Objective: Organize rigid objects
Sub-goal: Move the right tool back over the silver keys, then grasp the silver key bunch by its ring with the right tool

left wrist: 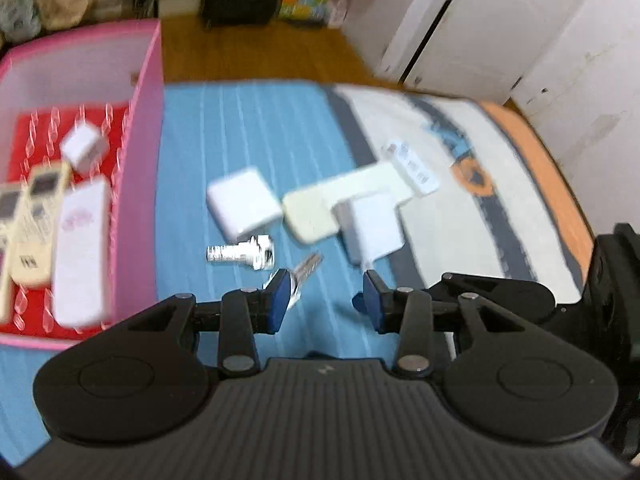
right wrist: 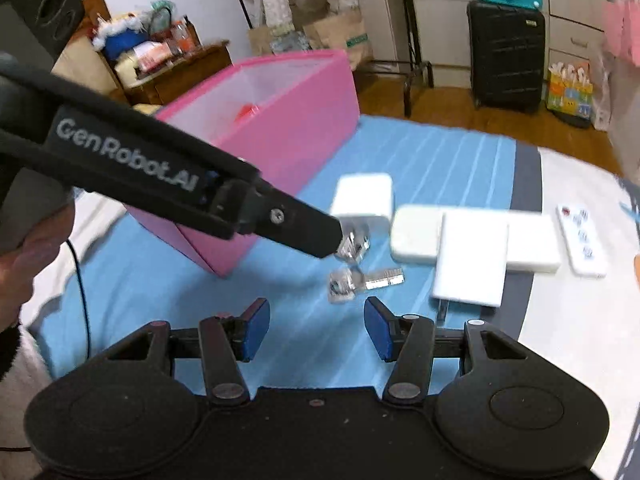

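The blue striped mat (left wrist: 248,128) spread over the surface carried everything, with the pink bin (left wrist: 140,160) at its left edge already holding two cream remotes (left wrist: 36,216), a white remote (left wrist: 80,256) and a small white cube (left wrist: 85,148). Outside it lay a white charger block (left wrist: 242,204), a cream power strip (left wrist: 344,200), a white plug adapter (left wrist: 374,232), a slim remote (left wrist: 412,168), then a metal bolt (left wrist: 240,254) and a key (left wrist: 306,270). Judging by this, sorting was midway. The left tongs (left wrist: 326,298) stood apart and empty just short of the key; the right tongs (right wrist: 316,326) were likewise apart, holding nothing, near the same metal pieces. The next move would need a low, careful pinch on such thin metal.
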Demonstrator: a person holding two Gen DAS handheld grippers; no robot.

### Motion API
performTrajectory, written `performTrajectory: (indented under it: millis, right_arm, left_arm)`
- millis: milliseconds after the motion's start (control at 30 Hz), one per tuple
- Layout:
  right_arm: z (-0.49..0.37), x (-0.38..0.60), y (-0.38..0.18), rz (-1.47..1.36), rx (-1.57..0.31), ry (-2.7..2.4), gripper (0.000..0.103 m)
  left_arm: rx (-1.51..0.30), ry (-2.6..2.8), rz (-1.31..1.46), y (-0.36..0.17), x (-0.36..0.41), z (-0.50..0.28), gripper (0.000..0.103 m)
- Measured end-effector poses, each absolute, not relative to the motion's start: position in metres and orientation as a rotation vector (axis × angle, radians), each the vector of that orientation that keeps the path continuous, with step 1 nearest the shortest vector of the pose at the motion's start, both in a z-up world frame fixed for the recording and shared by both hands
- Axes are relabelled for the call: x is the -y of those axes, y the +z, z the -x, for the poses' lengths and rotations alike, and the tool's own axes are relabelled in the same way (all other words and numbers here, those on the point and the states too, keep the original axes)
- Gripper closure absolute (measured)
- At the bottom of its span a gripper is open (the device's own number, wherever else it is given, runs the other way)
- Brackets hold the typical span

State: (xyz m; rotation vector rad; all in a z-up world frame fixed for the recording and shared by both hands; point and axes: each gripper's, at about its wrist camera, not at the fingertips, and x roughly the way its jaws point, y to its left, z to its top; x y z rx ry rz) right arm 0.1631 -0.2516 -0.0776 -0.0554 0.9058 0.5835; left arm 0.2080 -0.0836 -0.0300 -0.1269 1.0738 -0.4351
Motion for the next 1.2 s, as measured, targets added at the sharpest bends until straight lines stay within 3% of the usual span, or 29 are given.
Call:
performTrajectory:
  millis: [300, 600, 667, 800, 1133, 1167, 1200]
  right_arm:
    - [-0.166, 0.244, -0.107, 0.096, -0.875, 0.562, 0.048]
    - [-0.159, 0.239, -0.11, 0.15, -0.842, 0.524, 0.048]
    - [-0.158, 0.236, -0.11, 0.173, -0.837, 0.52, 0.048]
    - [-0.156, 0.234, -0.108, 0.22, -0.844, 0.488, 0.047]
    - [-0.168, 0.242, -0.115, 0.217, -0.817, 0.433, 0.044]
    - [-0.168, 0.24, -0.117, 0.22, -0.819, 0.429, 0.051]
    - [-0.168, 0.238, -0.117, 0.232, -0.82, 0.422, 0.07]
  left_arm:
    - [-1.134, -0.353, 0.12, -0.085, 0.091, -0.23, 0.062]
    - [-1.128, -0.381, 0.134, -0.104, 0.089, -0.24, 0.058]
    - [-1.153, -0.425, 0.161, -0.104, 0.089, -0.239, 0.06]
    - [-1.234, -0.532, 0.267, -0.107, 0.09, -0.238, 0.078]
    - [-1.181, -0.432, 0.373, -0.114, 0.082, -0.242, 0.074]
    - [-1.178, -0.431, 0.385, -0.116, 0.082, -0.242, 0.075]
    - [-1.168, -0.439, 0.408, -0.119, 0.082, -0.24, 0.077]
